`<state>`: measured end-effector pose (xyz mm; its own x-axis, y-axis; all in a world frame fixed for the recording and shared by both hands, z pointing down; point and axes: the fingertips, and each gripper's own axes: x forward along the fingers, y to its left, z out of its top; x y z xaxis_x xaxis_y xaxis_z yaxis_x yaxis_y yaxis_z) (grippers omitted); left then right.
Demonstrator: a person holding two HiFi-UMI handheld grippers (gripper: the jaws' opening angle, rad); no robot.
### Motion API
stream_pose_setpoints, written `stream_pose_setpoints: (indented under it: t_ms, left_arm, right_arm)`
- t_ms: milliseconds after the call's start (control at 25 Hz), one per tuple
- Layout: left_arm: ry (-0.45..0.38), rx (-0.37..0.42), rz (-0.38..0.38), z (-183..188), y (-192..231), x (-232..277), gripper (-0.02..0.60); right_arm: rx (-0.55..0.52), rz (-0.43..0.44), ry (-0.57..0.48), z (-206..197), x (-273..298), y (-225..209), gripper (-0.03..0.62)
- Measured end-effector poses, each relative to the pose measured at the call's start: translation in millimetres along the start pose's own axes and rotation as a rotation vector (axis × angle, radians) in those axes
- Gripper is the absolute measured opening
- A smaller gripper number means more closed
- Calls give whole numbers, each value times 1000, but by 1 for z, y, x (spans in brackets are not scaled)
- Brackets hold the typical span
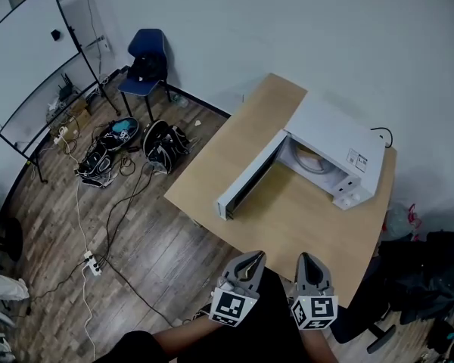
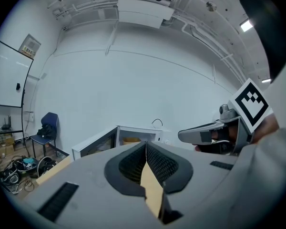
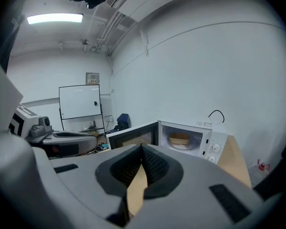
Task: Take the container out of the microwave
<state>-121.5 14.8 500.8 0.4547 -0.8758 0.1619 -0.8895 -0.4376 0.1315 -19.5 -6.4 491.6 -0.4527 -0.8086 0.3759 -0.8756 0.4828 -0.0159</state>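
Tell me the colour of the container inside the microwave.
The container is tan, seen best in the right gripper view.

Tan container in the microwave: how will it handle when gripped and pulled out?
The container looks shallow and wide, so it probably won't tip. Its tan colour hints at light pulp or plastic that may flex. It sits on the turntable, so it may slide easily.

Bright, even ceiling-strip lighting; fisheye-warped, dark-vignetted edges.

Blue chair (image 1: 146,51) and whiteboard (image 1: 26,59) stand on wood floor (image 1: 155,248).
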Motion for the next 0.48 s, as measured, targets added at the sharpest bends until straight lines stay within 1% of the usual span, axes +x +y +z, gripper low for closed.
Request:
stream_pose_setpoints:
  t_ms: [240,400,480]
  left_arm:
    - [0,28,-18,9,4,33,12]
    - [-7,22,-36,20,9,60,12]
    - [5,31,-47,20,12,76,12]
  right_arm:
    - [36,-13,-18,2,22,-25,57]
    - [52,-22,-29,8,40,-44,57]
    - [60,-26,-29,10,49,-53,57]
